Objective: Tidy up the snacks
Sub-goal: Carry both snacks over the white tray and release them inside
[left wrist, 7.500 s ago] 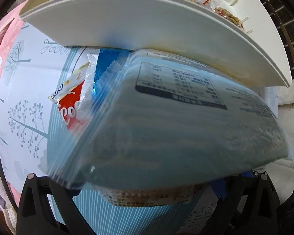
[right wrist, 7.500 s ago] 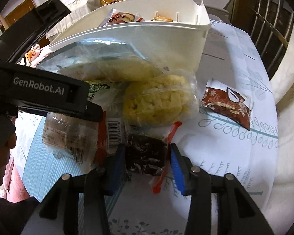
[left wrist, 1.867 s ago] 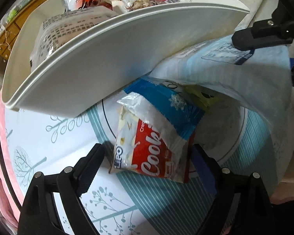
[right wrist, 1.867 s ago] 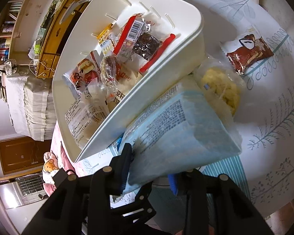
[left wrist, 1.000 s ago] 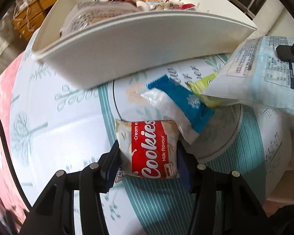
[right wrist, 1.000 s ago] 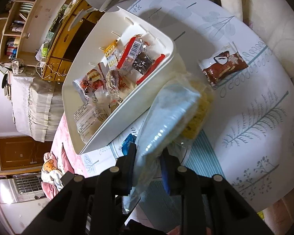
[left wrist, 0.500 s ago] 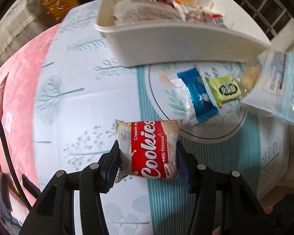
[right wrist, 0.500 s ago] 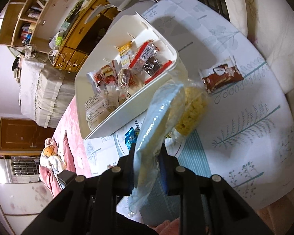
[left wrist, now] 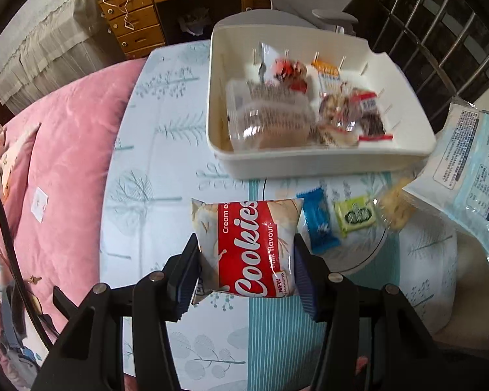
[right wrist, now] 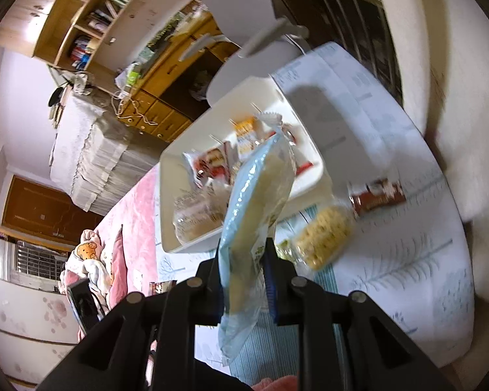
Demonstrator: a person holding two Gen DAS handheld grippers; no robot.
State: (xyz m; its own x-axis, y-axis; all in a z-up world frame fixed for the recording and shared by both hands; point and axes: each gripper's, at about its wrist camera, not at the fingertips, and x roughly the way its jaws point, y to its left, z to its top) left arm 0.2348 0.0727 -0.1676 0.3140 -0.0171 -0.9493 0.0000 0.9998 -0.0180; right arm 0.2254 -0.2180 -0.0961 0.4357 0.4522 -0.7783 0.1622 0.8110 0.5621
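One white bin (left wrist: 309,163) holds roughly six wrapped snacks (blur makes that count unsure). Four packets lie loose on the cloth: blue (left wrist: 319,224), green (left wrist: 355,216), yellow (right wrist: 324,241), brown (right wrist: 376,197). Two more are gripped, one per gripper.

A red and cream cookie packet (left wrist: 249,247) with white lettering. A pale blue, see-through bag (right wrist: 254,215) with yellowish contents. A cream-white bin (left wrist: 319,159) holding red, orange and brown wrappers. A white tablecloth (left wrist: 153,176) printed with grey-blue trees and teal stripes. On it lie a blue wrapper (left wrist: 318,221), a lime-green wrapper (left wrist: 355,216) and a brown wrapper (right wrist: 378,195). A pink quilt (left wrist: 55,169) alongside.
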